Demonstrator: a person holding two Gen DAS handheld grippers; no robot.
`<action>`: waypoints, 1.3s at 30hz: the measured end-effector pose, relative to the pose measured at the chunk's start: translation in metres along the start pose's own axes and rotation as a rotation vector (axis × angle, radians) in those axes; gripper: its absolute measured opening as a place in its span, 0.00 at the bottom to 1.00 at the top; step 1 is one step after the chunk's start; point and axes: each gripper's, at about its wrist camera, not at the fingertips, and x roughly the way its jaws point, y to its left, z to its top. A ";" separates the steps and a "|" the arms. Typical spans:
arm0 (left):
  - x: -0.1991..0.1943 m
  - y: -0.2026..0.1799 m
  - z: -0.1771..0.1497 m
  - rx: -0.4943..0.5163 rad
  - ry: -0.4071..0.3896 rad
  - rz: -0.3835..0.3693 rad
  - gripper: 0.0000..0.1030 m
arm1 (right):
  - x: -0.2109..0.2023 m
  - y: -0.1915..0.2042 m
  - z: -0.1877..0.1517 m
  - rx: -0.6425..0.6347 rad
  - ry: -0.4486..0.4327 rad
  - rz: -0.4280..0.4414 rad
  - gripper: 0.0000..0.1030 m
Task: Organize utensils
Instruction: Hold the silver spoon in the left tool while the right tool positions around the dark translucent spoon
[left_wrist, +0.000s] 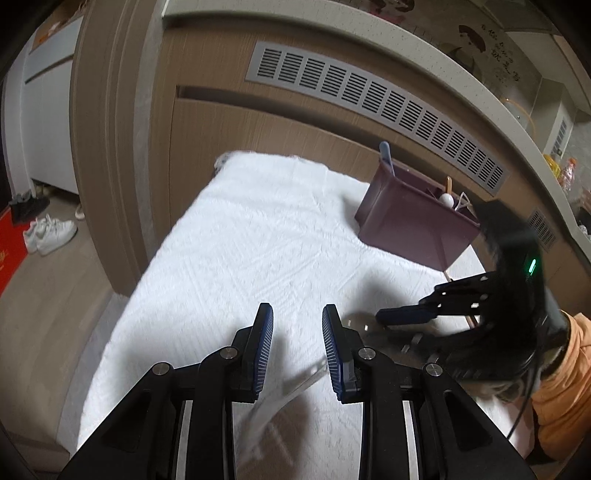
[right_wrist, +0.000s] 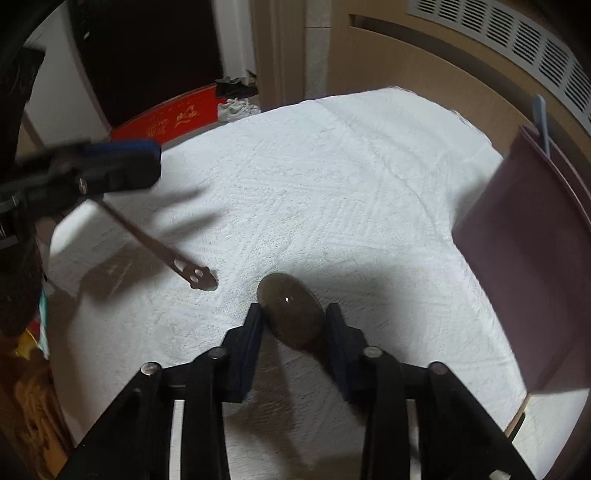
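Observation:
A metal spoon (right_wrist: 290, 317) lies on the white towel (right_wrist: 332, 192), its bowl between my right gripper's (right_wrist: 293, 319) open fingers, untouched. Its bowl also shows in the left wrist view (left_wrist: 356, 321) under the right gripper (left_wrist: 402, 315). A flat metal utensil (right_wrist: 173, 256) with holes at its handle end slants below my left gripper (right_wrist: 122, 166); whether it rests on the towel or hangs is unclear. In the left wrist view its blurred handle (left_wrist: 291, 387) shows below my open left gripper (left_wrist: 297, 339). A purple utensil caddy (left_wrist: 410, 218) holds several utensils at the far right.
The towel (left_wrist: 240, 236) covers a small table against a wooden panel with a grey vent (left_wrist: 373, 96). Shoes (left_wrist: 48, 230) and a red mat (right_wrist: 166, 118) lie on the floor at the left. An orange sleeve (left_wrist: 561, 387) is at the right edge.

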 end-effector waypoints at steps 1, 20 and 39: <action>-0.001 0.000 -0.001 0.000 0.006 -0.007 0.28 | -0.004 -0.004 0.000 0.041 -0.006 0.022 0.18; -0.037 0.033 -0.078 -0.092 0.213 0.176 0.29 | -0.019 -0.003 -0.041 0.094 -0.031 -0.084 0.57; 0.053 -0.005 -0.008 0.014 0.199 0.056 0.41 | -0.024 0.004 -0.061 0.097 -0.075 -0.139 0.76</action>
